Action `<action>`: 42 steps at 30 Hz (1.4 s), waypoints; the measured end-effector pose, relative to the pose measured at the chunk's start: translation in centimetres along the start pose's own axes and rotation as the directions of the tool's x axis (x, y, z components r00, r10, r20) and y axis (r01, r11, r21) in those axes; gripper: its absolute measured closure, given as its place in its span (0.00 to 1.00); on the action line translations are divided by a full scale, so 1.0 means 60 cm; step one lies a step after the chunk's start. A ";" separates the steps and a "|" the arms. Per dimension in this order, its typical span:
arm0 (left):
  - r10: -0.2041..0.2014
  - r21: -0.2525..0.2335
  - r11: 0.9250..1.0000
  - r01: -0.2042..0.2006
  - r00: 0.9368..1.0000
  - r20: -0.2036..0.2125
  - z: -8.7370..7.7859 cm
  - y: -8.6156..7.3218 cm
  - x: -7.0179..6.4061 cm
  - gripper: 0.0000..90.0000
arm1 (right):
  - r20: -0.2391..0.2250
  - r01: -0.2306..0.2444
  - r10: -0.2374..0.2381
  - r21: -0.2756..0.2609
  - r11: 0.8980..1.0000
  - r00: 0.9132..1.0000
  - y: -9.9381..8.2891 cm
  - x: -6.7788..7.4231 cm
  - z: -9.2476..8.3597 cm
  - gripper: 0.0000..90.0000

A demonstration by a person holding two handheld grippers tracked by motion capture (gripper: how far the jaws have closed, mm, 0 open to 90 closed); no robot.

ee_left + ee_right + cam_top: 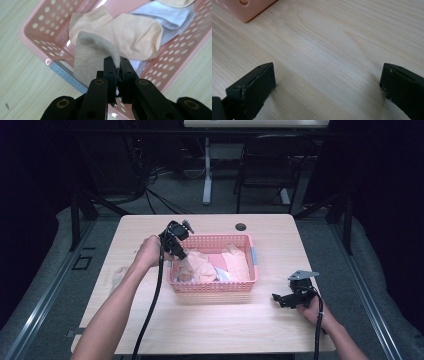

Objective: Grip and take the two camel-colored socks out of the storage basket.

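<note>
Left claw: pinched tight on a corner of a grey-beige sock; seen from above, it sits over the left end of the basket, tilted down into it.
Grey-beige sock: hangs from the left claw, draped over the near corner of the pink basket; part of it lies on a peach sock.
Peach sock: lies flat inside the basket, just under and behind the grey-beige sock, touching it.
White cloth: lies in the basket past the peach sock, partly tucked under it.
Pink basket: stands in the middle of the counter; its walls are full of little round holes; more peach socks and a pink piece lie inside.
Blue strip: runs along the basket's rim, close under the hanging sock.
Right claw: spread wide with nothing in it; its two black jaws rest low on the bare wood.
Right claw's place: to the right of the basket, near the counter's front right part, well apart from it; a corner of the basket peeks in at the top left of the right gripper view.
Left hand: grips the left claw just beside the basket's left end.
Counter: light wood, with a small dark hole near its far edge behind the basket.
</note>
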State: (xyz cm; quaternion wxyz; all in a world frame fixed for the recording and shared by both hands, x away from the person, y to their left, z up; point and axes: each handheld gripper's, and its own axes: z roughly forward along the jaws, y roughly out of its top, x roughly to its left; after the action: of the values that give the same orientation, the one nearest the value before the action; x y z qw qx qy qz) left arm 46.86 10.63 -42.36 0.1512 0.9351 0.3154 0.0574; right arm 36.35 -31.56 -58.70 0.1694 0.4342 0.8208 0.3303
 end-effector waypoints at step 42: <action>-0.212 -0.130 0.971 0.199 0.973 -0.091 -0.155 -0.185 0.108 0.95 | 0.004 0.002 -0.002 -0.002 1.000 1.000 0.001 0.000 0.001 0.00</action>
State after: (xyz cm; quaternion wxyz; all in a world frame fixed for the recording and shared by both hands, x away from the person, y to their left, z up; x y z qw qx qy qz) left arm 43.77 25.26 -37.04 0.1957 0.8823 0.4140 0.1091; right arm 36.39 -31.50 -58.72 0.1719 0.4339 0.8205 0.3302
